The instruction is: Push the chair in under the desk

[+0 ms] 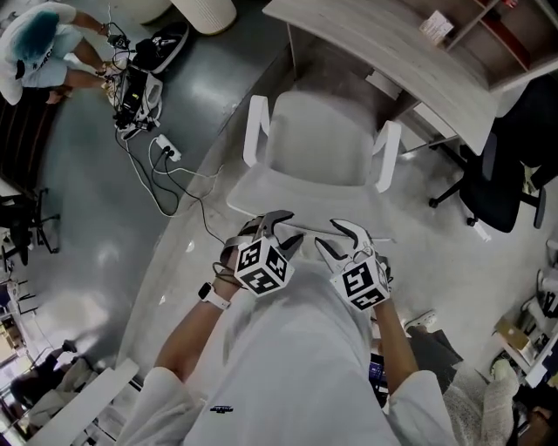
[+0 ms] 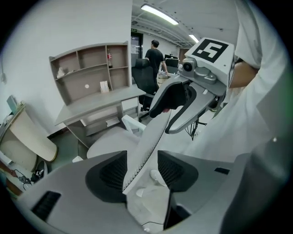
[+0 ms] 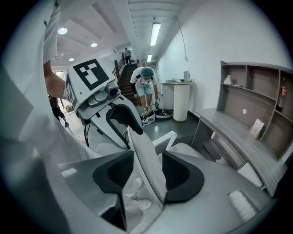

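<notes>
The white chair with two armrests faces the grey desk, its seat partly under the desk's edge. The thin top rim of its backrest runs between the jaws of both grippers. My left gripper stands open astride the rim, gaps showing on both sides in the left gripper view. Just to its right, my right gripper is open too, and the backrest passes between its dark pads without being pressed. Each gripper view shows the other gripper further along the rim.
A black office chair stands right of the desk. Cables and a power strip lie on the floor at left, where a person crouches. A white bin stands at the top. A shelf unit sits on the desk.
</notes>
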{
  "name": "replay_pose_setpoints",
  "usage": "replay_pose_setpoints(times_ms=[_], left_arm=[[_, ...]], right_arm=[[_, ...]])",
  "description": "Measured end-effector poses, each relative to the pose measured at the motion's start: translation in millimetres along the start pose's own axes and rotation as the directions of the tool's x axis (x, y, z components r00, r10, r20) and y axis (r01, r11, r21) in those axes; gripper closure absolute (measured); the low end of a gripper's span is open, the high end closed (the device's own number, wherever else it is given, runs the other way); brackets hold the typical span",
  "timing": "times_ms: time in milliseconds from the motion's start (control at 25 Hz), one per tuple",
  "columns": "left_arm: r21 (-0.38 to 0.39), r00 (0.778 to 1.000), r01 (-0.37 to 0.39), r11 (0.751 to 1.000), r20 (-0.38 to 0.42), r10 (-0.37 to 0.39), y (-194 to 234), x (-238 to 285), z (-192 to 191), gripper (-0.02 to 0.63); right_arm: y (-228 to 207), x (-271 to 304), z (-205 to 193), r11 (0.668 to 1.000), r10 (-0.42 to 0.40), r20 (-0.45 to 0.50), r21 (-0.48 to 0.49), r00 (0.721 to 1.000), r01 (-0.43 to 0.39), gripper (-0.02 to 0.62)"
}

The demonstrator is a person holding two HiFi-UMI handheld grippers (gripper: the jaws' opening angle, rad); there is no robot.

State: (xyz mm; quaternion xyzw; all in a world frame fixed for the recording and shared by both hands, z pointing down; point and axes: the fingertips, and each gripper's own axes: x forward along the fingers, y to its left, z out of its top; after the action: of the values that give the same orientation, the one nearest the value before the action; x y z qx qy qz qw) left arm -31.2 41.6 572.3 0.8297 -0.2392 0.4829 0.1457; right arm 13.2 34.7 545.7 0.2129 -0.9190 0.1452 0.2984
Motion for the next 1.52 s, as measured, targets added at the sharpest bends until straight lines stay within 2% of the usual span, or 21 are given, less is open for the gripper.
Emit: replay_pose_setpoints(times_ms=[400, 480, 600, 680, 800, 960, 1280, 1520], left_arm=[[0.107, 0.995, 0.005, 0.994, -0.096, 0.005, -1.4, 22.9, -16.9, 0.403], [0.123, 0.994, -0.013, 0.992, -0.110, 0.026, 1.4, 27.4, -18.8, 0.403], [0.163, 0.990, -0.049, 0.985, -0.122, 0.069, 3.7, 32.0, -20.9, 0.417], [0.214, 0.985, -0.063, 0.975, -0.142, 0.095, 2.1, 33.7, -23.9, 0.441], [0.264, 0.979, -0.075, 0.961, -0.166, 0.122, 2.0, 35.1, -25.5, 0.460], [0.246, 0.981, -0.075, 0.966, -0.154, 0.115, 6.0, 33.6, -25.4, 0.459], [0.159, 0.976, -0.129, 0.979, -0.154, 0.153, 30.8, 37.5, -22.2, 0.431], [0.154, 0.975, -0.139, 0.978, -0.153, 0.162, 54.9, 40.8, -17.3, 0.426]], right_arm=[[-0.5, 18.6, -36.8, 0.997, -0.022, -0.119, -0.078, 0.993, 0.013, 0.402], [-3.6, 21.8, -46.8, 0.992, -0.041, -0.160, -0.121, 0.986, 0.022, 0.402], [-9.3, 28.0, -65.5, 0.969, -0.109, -0.238, -0.241, 0.965, 0.050, 0.407], [-9.1, 30.1, -70.9, 0.948, -0.141, -0.261, -0.315, 0.955, 0.054, 0.451], [-8.1, 30.2, -70.9, 0.944, -0.137, -0.267, -0.328, 0.954, 0.044, 0.459], [-9.3, 32.3, -67.7, 0.949, -0.135, -0.273, -0.311, 0.953, 0.045, 0.457], [-22.6, 43.5, -56.6, 0.945, -0.170, -0.237, -0.316, 0.956, 0.090, 0.457], [-36.6, 55.3, -43.6, 0.947, -0.182, -0.227, -0.304, 0.957, 0.108, 0.457]])
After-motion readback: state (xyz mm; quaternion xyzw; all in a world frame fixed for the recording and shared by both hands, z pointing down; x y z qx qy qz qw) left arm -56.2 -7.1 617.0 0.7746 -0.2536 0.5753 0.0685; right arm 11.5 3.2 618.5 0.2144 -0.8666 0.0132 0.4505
